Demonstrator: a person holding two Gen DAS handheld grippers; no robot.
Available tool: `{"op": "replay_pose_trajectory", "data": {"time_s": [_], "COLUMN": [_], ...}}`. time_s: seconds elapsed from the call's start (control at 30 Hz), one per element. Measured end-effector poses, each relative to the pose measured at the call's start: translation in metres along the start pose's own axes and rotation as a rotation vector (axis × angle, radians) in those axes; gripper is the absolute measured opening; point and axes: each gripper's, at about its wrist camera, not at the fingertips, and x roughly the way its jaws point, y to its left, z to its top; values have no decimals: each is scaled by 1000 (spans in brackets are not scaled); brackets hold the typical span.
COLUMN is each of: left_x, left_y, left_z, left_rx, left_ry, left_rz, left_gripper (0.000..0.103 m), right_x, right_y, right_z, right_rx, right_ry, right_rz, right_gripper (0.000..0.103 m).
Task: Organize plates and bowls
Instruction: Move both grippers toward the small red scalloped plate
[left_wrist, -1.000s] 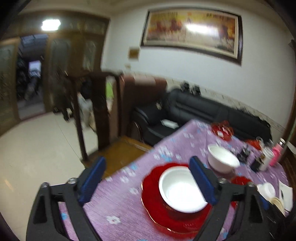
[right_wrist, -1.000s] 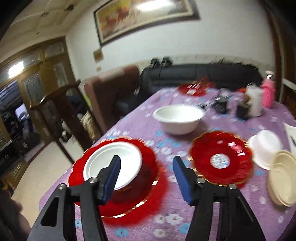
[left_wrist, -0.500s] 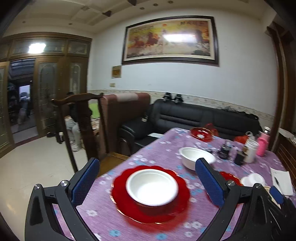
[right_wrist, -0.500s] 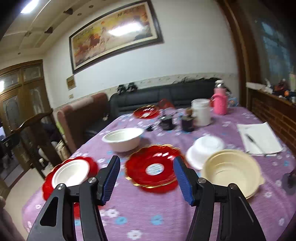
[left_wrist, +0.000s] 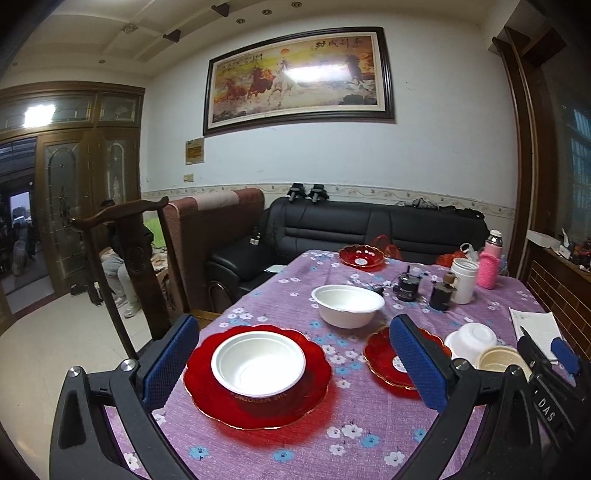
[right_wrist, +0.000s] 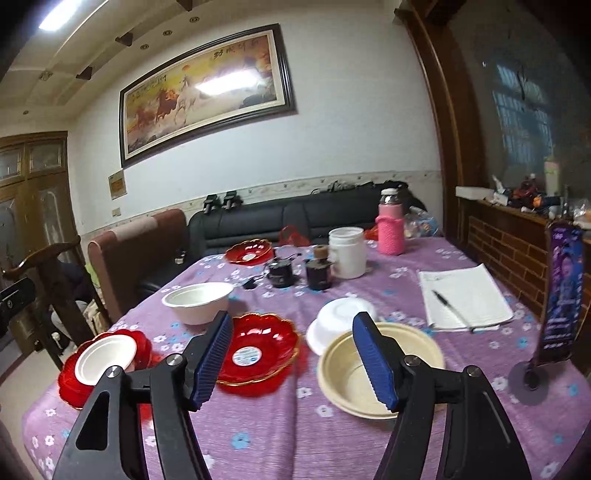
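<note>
A white bowl (left_wrist: 258, 363) sits in a large red plate (left_wrist: 258, 406) on the purple floral table (left_wrist: 295, 450). My left gripper (left_wrist: 295, 363) hangs open just in front of it, with the plate showing between its jaws and nothing touched. In the right wrist view my right gripper (right_wrist: 295, 354) is empty and its jaws are opening. It is above the table's near part, between a small red plate (right_wrist: 258, 350) and a beige bowl (right_wrist: 343, 373). Behind them lie an upturned white bowl (right_wrist: 343, 314) and an upright white bowl (right_wrist: 197, 301). Another red plate (right_wrist: 249, 251) rests at the far end.
A notepad with a pen (right_wrist: 461, 295) lies at the right. A pink bottle (right_wrist: 389, 229), a white jar (right_wrist: 347, 251) and dark jars (right_wrist: 317, 273) stand at the back. A purple card on a stand (right_wrist: 561, 295) is near the right edge. A wooden chair (left_wrist: 125, 258) stands at the left.
Both grippers drew back and swung right. The left one rolled level. The right one left the bowl on the large red plate for the small red plate and beige bowl, jaws a little wider.
</note>
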Motion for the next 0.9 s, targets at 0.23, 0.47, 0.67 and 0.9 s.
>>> {"op": "replay_pose_trajectory", "data": {"time_s": [0.23, 0.47, 0.67, 0.9], "left_x": [9, 22, 38, 48], "left_y": [18, 53, 33, 7], "left_z": [-1, -2, -16, -35], "left_rx": [-31, -136, -90, -29], "left_ry": [38, 91, 175, 268], "left_rz": [-27, -77, -166, -229], "left_gripper": [103, 103, 103, 103], "right_x": [0, -8, 0, 11], "right_y": [-9, -45, -80, -82], "right_z": [-3, -18, -32, -36], "right_rx": [-17, 23, 113, 127], "right_ry": [32, 97, 193, 233], "right_rz": [-31, -127, -177, -139], "right_gripper": [74, 74, 74, 74]}}
